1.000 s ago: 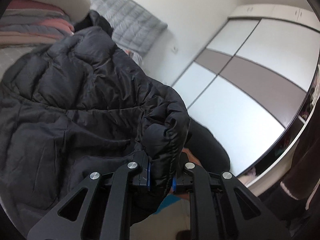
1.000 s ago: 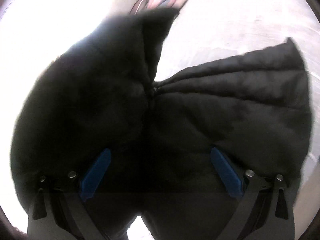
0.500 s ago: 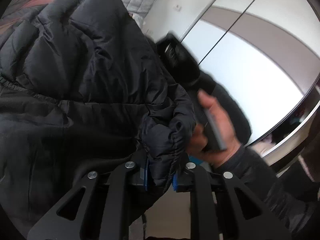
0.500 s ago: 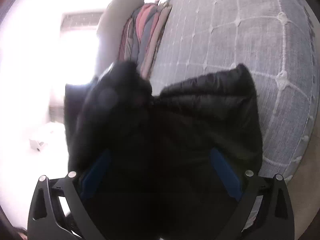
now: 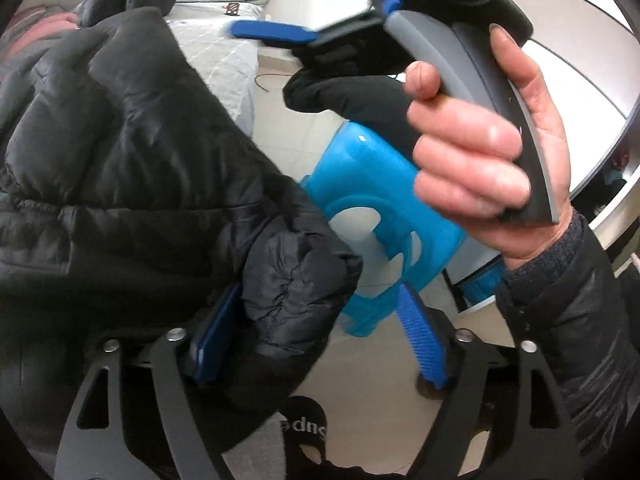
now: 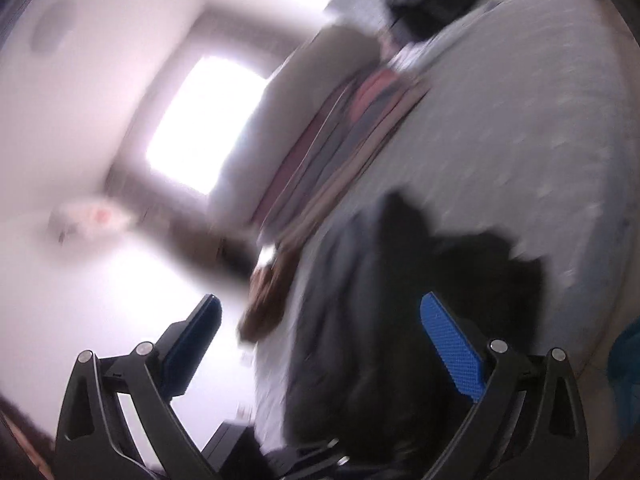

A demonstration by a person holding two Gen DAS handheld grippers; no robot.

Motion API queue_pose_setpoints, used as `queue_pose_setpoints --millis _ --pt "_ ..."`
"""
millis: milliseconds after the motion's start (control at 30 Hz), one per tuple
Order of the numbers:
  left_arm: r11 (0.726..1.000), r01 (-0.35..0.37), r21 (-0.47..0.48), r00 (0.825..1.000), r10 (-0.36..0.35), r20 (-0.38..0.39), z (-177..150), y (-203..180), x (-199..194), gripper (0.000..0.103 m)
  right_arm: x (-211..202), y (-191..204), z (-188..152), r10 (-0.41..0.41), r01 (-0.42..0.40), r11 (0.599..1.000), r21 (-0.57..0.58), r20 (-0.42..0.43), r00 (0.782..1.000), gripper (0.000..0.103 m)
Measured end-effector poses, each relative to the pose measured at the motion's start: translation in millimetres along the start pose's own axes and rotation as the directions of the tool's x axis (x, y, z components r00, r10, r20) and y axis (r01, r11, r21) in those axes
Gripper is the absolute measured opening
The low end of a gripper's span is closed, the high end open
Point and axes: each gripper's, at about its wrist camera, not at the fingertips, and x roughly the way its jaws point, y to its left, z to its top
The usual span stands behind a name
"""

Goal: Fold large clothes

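A black puffer jacket [image 5: 120,152] fills the left of the left wrist view. My left gripper [image 5: 316,340] is open; the jacket's cuff [image 5: 296,280] rests loosely against its left blue pad, the right pad stands free. My right gripper [image 6: 320,344] is open and empty in its own blurred view, above the jacket [image 6: 420,320] lying on the bed. The right gripper also shows in the left wrist view [image 5: 460,40], held in a bare hand.
A grey quilted bed [image 6: 520,140] carries a stack of folded bedding [image 6: 352,132] and a dark bundle [image 6: 428,4]. A blue plastic stool [image 5: 384,208] stands on the tile floor below my left gripper. A wardrobe [image 5: 580,80] is at the right.
My left gripper has opened and let go of the cuff. My right gripper has swung away from the jacket and up near the left one.
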Motion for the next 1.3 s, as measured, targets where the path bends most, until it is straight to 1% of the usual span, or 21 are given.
queue_pose_setpoints --millis 67,133,200,267,300,400,467,533,567,667,733,767,800,867,933,1033,1067,1100,1167,1267,1300 --pt "1.000 0.016 -0.001 1.000 -0.016 -0.005 0.0 -5.4 -3.5 0.077 17.0 7.0 -9.0 0.075 -0.076 0.997 -0.008 -0.074 0.994 0.096" --pt "0.999 0.041 -0.002 0.999 -0.041 -0.004 5.2 -7.6 -13.4 0.077 26.6 8.5 -18.3 0.083 -0.085 0.996 -0.009 -0.121 0.989 0.096" --pt "0.998 0.056 0.001 0.998 -0.056 0.010 0.1 -7.9 -32.6 0.078 36.3 4.0 -25.3 0.016 -0.017 1.000 -0.006 -0.162 0.987 0.096" --pt "0.999 0.038 0.003 0.999 -0.038 0.034 -6.6 -6.3 -54.3 0.079 54.3 -11.8 -31.0 -0.129 0.129 0.992 -0.012 -0.208 0.970 0.096" --pt "1.000 0.022 0.001 0.999 -0.022 0.041 -11.5 -3.2 -64.1 0.080 58.5 -21.0 -37.4 -0.161 0.164 0.986 -0.003 -0.222 0.962 0.096" --pt "0.996 -0.084 -0.015 0.994 0.085 0.068 -15.2 3.5 -87.9 0.081 54.4 -31.8 -50.0 -0.171 0.181 0.983 0.028 -0.210 0.963 0.096" --pt "0.982 -0.190 -0.016 0.977 0.191 0.096 -16.2 7.0 -102.7 0.081 51.3 -28.1 -50.8 -0.167 0.176 0.984 0.038 -0.186 0.968 0.096" --pt "0.954 -0.300 -0.017 0.947 0.300 0.114 -16.2 9.0 -113.9 0.081 38.1 -11.3 -56.2 -0.159 0.165 0.986 0.031 -0.154 0.975 0.096" --pt "0.935 -0.353 -0.017 0.928 0.352 0.123 -17.2 12.3 -119.3 0.081 31.9 -5.6 -60.1 -0.149 0.154 0.988 0.028 -0.139 0.979 0.096" --pt "0.896 -0.442 -0.028 0.885 0.441 0.146 -20.6 22.4 -133.9 0.081 11.7 9.8 -81.1 -0.111 0.113 0.994 0.003 -0.127 0.986 0.096" --pt "0.888 -0.454 -0.071 0.873 0.460 0.164 -24.9 31.1 -141.3 0.081 2.7 19.2 -95.4 -0.120 0.117 0.993 -0.027 -0.146 0.982 0.096" --pt "0.887 -0.450 -0.101 0.872 0.461 0.167 -26.7 37.0 -144.9 0.081 1.5 19.6 -103.5 -0.146 0.142 0.989 -0.038 -0.160 0.976 0.096" --pt "0.886 -0.444 -0.134 0.872 0.462 0.165 -27.5 44.2 -147.8 0.081 3.3 14.8 -113.6 -0.205 0.201 0.979 -0.042 -0.183 0.961 0.096" --pt "0.888 -0.417 -0.196 0.885 0.445 0.134 -33.0 60.4 -142.4 0.081 9.2 -4.7 -128.7 -0.270 0.271 0.962 -0.024 -0.227 0.936 0.096" --pt "0.887 -0.409 -0.212 0.896 0.434 0.088 -39.3 72.4 -126.2 0.081 16.8 -27.4 -143.3 -0.306 0.316 0.949 -0.003 -0.252 0.918 0.096" --pt "0.898 -0.393 -0.198 0.917 0.399 -0.008 -49.5 86.7 -98.9 0.081 23.1 -37.4 -154.7 -0.385 0.402 0.916 -0.003 -0.296 0.874 0.096" --pt "0.895 -0.405 -0.186 0.912 0.410 -0.015 -52.1 86.5 -95.4 0.081 20.7 -33.7 -154.5 -0.379 0.397 0.918 0.000 -0.300 0.875 0.096" --pt "0.893 -0.410 -0.184 0.910 0.415 -0.017 -52.2 86.4 -95.4 0.081 14.5 -25.6 -152.5 -0.361 0.376 0.927 -0.003 -0.290 0.887 0.096" --pt "0.904 -0.376 -0.204 0.923 0.384 -0.001 -51.5 89.7 -103.9 0.081 0.0 -6.2 -142.6 -0.315 0.320 0.947 -0.019 -0.246 0.917 0.096" --pt "0.910 -0.334 -0.246 0.929 0.362 0.077 -47.1 92.2 -127.3 0.081 -21.5 28.2 -113.3 -0.257 0.251 0.965 -0.070 -0.097 0.961 0.096" --pt "0.911 -0.322 -0.256 0.926 0.360 0.114 -41.0 93.5 -136.8 0.081 -26.7 39.6 -100.1 -0.242 0.237 0.967 -0.095 -0.043 0.969 0.096"
